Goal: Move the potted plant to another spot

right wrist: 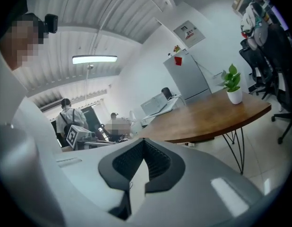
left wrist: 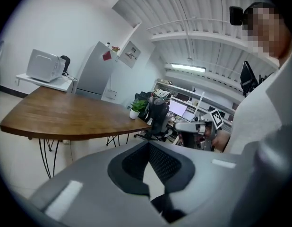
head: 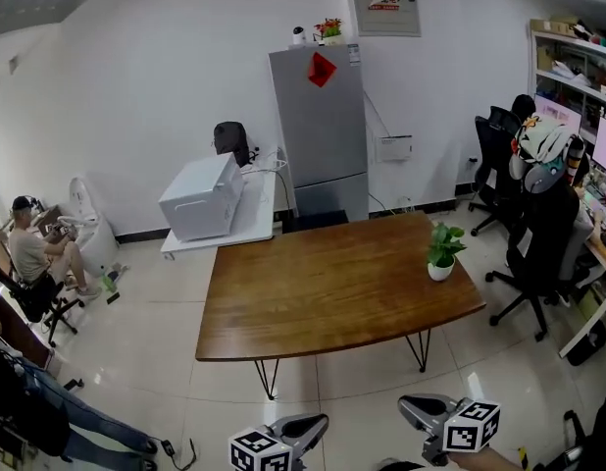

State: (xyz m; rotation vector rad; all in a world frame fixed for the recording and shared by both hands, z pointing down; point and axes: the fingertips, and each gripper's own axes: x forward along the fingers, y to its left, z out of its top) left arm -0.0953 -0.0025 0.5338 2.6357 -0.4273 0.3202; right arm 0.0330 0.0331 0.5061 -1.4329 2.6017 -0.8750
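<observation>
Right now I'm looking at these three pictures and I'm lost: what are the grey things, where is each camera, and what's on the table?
A person holds two hand-held grippers, two-jaw tongs, one in each hand. The wide picture comes from a camera on that person's head, looking down: the left gripper and right gripper show at its bottom edge, each with a cube of square markers. The other two pictures come from cameras riding on the grippers, looking along their grey jaws. In both, the jaws are together with nothing between them, so nothing is held. Ahead stands a wooden table on thin metal legs; the only thing on it is a potted plant in a white pot, upright near its right end.
</observation>
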